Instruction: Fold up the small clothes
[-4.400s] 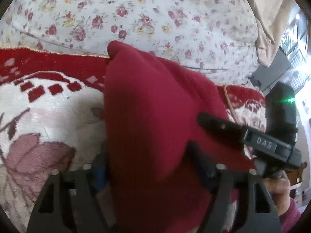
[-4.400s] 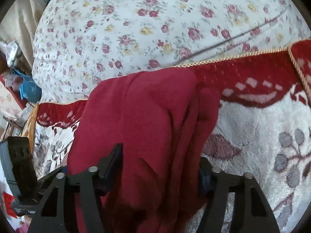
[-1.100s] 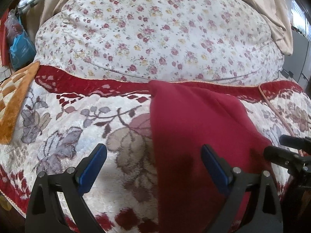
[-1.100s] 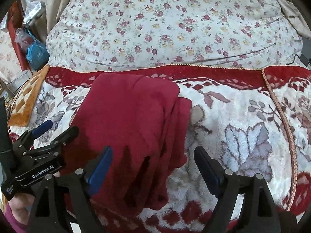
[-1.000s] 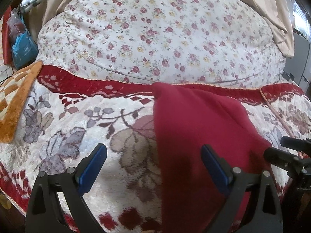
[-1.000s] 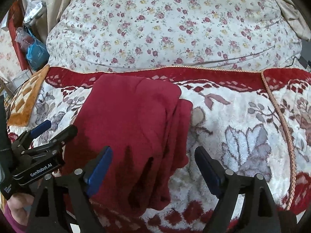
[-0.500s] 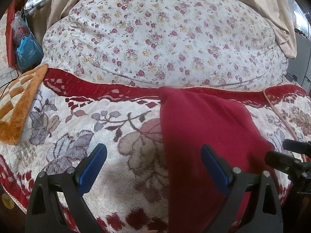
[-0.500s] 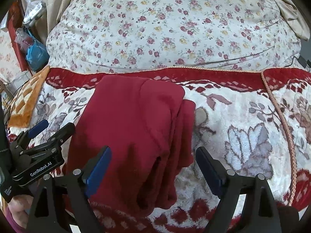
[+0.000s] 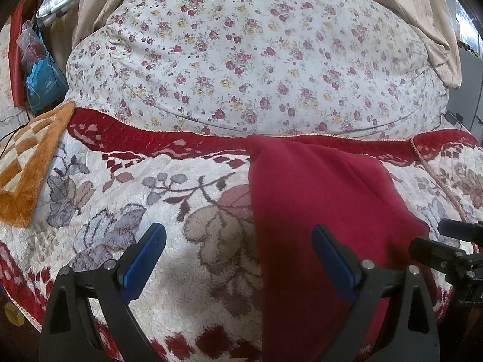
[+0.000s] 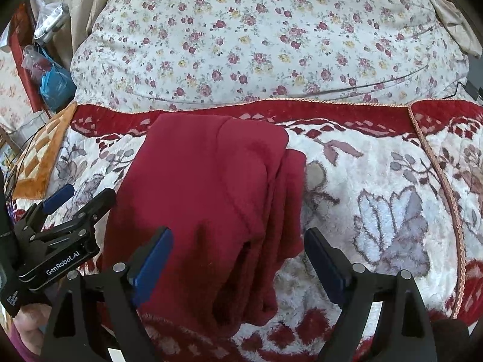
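A dark red garment [image 9: 317, 205] lies folded in a long stack on the fleece blanket [image 9: 151, 199], its far end near the blanket's red border. My left gripper [image 9: 238, 241] is open over the garment's left edge, and its blue pads [image 9: 145, 250] grip nothing. In the right wrist view the same garment [image 10: 211, 193] shows layered folds along its right side. My right gripper [image 10: 238, 247] stands open above its near end, pads clear of the cloth. Each gripper shows in the other's view: the left gripper [image 10: 89, 193] on the left and the right gripper [image 9: 428, 236] on the right.
A big floral pillow or duvet [image 9: 256, 60] rises behind the blanket. An orange checked mat [image 9: 27, 166] lies at the left edge, with a blue bag [image 9: 42, 87] and clutter beyond it. Beige curtains [image 9: 422, 24] hang at the back. Bare blanket [image 10: 377, 196] spreads right of the garment.
Earlier both grippers held the red garment up close. Both have since let go and drawn back, and it lies folded on the blanket. In the last second almost nothing shifted.
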Motion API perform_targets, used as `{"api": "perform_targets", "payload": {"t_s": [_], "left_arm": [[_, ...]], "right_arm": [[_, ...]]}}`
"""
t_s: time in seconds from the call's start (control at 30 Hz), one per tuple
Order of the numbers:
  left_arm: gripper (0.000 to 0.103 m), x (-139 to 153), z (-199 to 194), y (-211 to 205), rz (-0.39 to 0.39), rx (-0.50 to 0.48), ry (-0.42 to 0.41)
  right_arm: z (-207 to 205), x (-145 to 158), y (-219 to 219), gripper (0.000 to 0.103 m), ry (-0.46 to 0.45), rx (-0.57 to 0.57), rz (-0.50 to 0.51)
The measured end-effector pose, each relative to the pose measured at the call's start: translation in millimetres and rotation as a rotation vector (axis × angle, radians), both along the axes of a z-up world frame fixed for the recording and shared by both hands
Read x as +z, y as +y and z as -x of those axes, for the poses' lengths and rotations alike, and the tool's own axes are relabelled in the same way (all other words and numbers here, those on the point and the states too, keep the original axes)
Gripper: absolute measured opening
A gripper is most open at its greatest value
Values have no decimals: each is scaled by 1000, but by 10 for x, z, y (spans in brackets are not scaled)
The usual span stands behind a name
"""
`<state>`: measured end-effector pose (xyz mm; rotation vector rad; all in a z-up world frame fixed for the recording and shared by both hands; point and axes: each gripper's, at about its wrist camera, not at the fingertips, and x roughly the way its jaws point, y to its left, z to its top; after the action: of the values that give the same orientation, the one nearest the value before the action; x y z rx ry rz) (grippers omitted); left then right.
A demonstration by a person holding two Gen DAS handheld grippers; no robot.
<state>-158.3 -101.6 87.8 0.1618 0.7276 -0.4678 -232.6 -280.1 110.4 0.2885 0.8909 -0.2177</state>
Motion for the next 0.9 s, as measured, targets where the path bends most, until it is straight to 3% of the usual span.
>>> {"api": "perform_targets", "payload": {"t_s": [0.9], "left_arm": [[96,-2,-56,-71,-16,0,-6]], "right_arm": [[-50,-10,-3,92,17,8,2]]}}
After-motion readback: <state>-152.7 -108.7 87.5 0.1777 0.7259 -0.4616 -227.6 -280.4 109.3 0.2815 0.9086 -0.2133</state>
